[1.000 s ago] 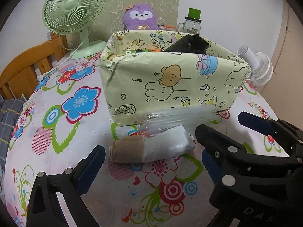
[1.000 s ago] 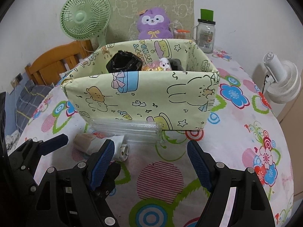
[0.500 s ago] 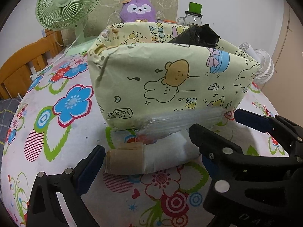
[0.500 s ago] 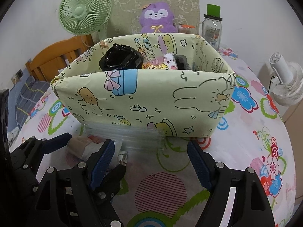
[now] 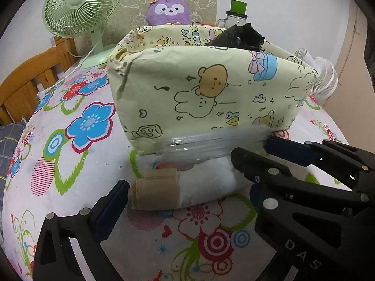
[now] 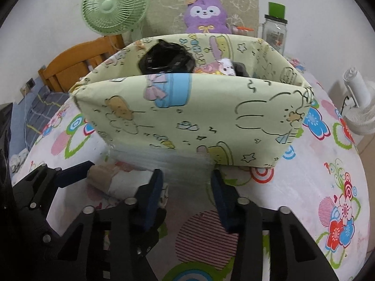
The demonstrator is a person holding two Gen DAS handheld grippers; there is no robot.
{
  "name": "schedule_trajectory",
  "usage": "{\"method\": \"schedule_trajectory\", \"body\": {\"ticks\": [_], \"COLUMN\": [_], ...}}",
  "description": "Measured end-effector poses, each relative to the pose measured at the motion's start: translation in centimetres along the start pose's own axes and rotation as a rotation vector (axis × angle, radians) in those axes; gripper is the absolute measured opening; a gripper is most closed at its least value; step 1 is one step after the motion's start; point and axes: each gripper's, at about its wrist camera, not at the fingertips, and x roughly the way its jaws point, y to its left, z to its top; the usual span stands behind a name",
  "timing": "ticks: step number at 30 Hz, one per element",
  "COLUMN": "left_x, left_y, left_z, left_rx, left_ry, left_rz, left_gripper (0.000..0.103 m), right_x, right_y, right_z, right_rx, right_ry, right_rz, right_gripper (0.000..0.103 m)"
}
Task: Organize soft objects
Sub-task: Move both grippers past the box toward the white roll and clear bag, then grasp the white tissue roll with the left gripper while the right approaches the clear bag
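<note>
A rolled white and tan sock bundle (image 5: 182, 190) lies on the flowered tablecloth just before the pale yellow cartoon-print box (image 5: 206, 93). My left gripper (image 5: 180, 201) is open, its fingers either side of the bundle. The bundle also shows in the right wrist view (image 6: 112, 182). My right gripper (image 6: 185, 196) is open with a narrowed gap, close to a clear plastic sleeve (image 6: 164, 161) at the foot of the box (image 6: 199, 117). The box holds a black bag (image 6: 166, 58) and a small plush (image 6: 222, 66).
At the back stand a green fan (image 6: 116, 4), a purple plush (image 6: 205, 15) and a jar with a green lid (image 6: 275, 30). A white fan (image 6: 358, 107) is at the right edge. A wooden chair (image 6: 77, 65) is at the left.
Both grippers have moved forward toward the box. The right gripper's fingers have closed partway. The left gripper's fingers now flank the sock bundle.
</note>
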Motion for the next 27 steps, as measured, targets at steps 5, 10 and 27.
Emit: {"method": "schedule_trajectory", "body": {"ticks": [5,10,27], "left_x": [-0.5,-1.0,-2.6], "left_y": [0.2,0.2,-0.5], "left_z": [-0.5,-0.8,-2.3], "left_rx": [0.005,0.005,0.003], "left_ry": [-0.005,-0.010,-0.003], "left_rz": [0.013,0.015,-0.029], "left_gripper": [0.103,0.103,0.103], "right_x": [-0.4,-0.8,-2.0], "right_y": [0.6,0.8,1.0], "right_z": [-0.4,-0.7,-1.8], "right_rx": [-0.021,-0.024,-0.030], "right_ry": [0.000,0.000,0.009], "right_rz": [0.020,0.018,0.022], "right_gripper": [0.028,0.027,0.027]}}
